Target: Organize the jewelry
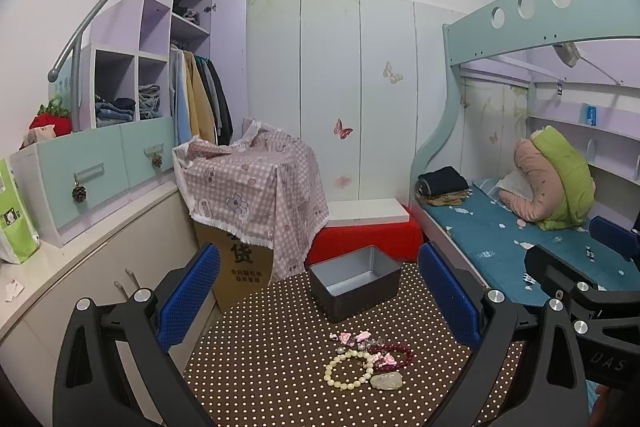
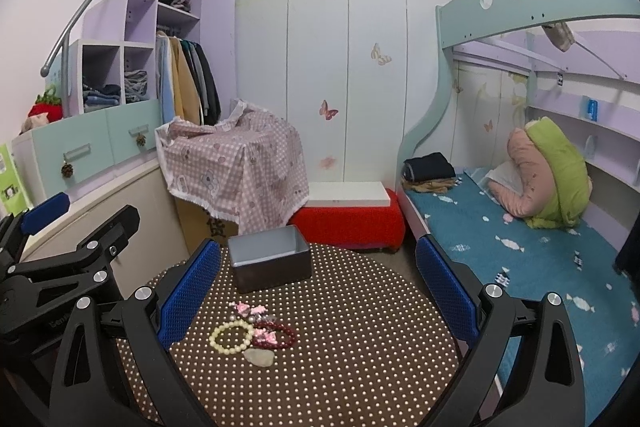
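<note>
- Brown polka-dot cloth covers the round table (image 1: 280, 347) (image 2: 360, 327); all task items lie on it.
- Open rectangular grey metal tin (image 1: 355, 282) (image 2: 270, 257) stands upright at the far side of the table, inside bare as far as visible.
- Jewelry cluster lies nearer the cameras than the tin, apart from it.
- Cream bead bracelet (image 1: 348, 367) (image 2: 231, 337) lies flat as a closed ring at the cluster's left.
- Dark red bead bracelet (image 1: 394, 355) (image 2: 280, 334) lies just to its right; the two rings touch or nearly touch, cannot tell which.
- Pale translucent stone pendant (image 1: 385, 381) (image 2: 259, 357) sits at the near edge of the cluster, just beside both bracelets.
- Small pink ornaments and loose pearl-like pieces (image 1: 354, 338) (image 2: 250, 309) lie on the tin side of the bracelets; one more pink piece rests over the red bracelet. Detail too small to identify further.
- Left gripper (image 1: 320, 301): blue-padded fingers spread wide, nothing between them; it hovers above the table with tin and cluster framed between the pads.
- Right gripper (image 2: 318, 293): fingers likewise wide apart and holding nothing, above the table, cluster near its left pad.
- Each gripper appears at the edge of the other's view.
- Background: box draped in a pink checked cloth (image 1: 256, 179), red bench (image 1: 364, 237), bunk bed with blue sheet (image 2: 520, 247).
</note>
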Demonstrator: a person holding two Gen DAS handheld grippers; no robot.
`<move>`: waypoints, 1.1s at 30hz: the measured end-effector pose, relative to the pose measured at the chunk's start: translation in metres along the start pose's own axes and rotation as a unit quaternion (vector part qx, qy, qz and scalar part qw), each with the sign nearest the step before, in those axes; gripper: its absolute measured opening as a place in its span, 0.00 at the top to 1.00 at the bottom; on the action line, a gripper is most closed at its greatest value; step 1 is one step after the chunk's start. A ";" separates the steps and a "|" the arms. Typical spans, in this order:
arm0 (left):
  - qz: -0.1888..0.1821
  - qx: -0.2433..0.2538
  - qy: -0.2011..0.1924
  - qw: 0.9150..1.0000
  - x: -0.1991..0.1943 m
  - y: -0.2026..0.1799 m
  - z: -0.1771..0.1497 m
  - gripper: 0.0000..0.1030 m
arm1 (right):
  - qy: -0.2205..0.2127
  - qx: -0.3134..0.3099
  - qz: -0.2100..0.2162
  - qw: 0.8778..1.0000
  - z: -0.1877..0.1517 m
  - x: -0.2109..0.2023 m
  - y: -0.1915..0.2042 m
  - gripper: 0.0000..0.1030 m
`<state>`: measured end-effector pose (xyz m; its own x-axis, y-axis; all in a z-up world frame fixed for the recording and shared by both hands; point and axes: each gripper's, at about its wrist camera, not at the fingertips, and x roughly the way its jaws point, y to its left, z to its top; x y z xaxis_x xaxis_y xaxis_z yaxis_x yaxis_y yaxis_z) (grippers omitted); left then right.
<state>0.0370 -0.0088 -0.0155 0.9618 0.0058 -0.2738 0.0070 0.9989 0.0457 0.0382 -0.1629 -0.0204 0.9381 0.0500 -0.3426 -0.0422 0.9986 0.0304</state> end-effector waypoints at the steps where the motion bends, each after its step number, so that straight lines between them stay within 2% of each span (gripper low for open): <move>1: -0.001 0.000 0.004 1.000 0.003 0.000 -0.001 0.07 | 0.003 0.001 0.000 1.000 0.000 0.003 -0.001 0.08; 9: -0.004 0.002 0.044 0.999 0.038 -0.001 -0.012 0.07 | 0.034 0.008 0.000 0.999 -0.009 0.034 -0.006 0.08; 14: -0.009 -0.006 0.094 0.996 0.073 0.008 -0.031 0.07 | 0.068 0.012 -0.003 0.998 -0.021 0.065 -0.011 0.08; 17: -0.017 -0.020 0.127 0.992 0.095 0.020 -0.047 0.07 | 0.103 0.010 -0.008 0.995 -0.035 0.090 -0.013 0.08; 20: -0.001 -0.035 0.164 0.986 0.118 0.037 -0.067 0.07 | 0.144 0.010 -0.013 0.989 -0.057 0.117 -0.018 0.08; 23: 0.012 -0.041 0.226 0.973 0.147 0.052 -0.095 0.07 | 0.180 0.012 -0.016 0.984 -0.076 0.140 -0.021 0.08; 26: 0.007 -0.041 0.273 0.961 0.167 0.056 -0.119 0.07 | 0.207 0.011 -0.015 0.978 -0.093 0.158 -0.020 0.08; 29: -0.021 -0.031 0.315 0.948 0.183 0.047 -0.140 0.07 | 0.230 0.005 -0.010 0.973 -0.107 0.173 -0.017 0.08; 31: -0.024 -0.019 0.332 0.943 0.191 0.041 -0.149 0.07 | 0.240 -0.002 -0.008 0.971 -0.114 0.180 -0.012 0.08; 33: -0.018 -0.003 0.337 0.941 0.196 0.037 -0.155 0.09 | 0.243 -0.006 -0.008 0.970 -0.118 0.187 -0.011 0.08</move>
<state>0.1836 0.0361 -0.2160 0.5682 -0.0021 -0.8229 0.0328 0.9993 0.0200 0.1734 -0.1627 -0.1960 0.6665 0.0326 -0.7448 -0.0361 0.9993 0.0114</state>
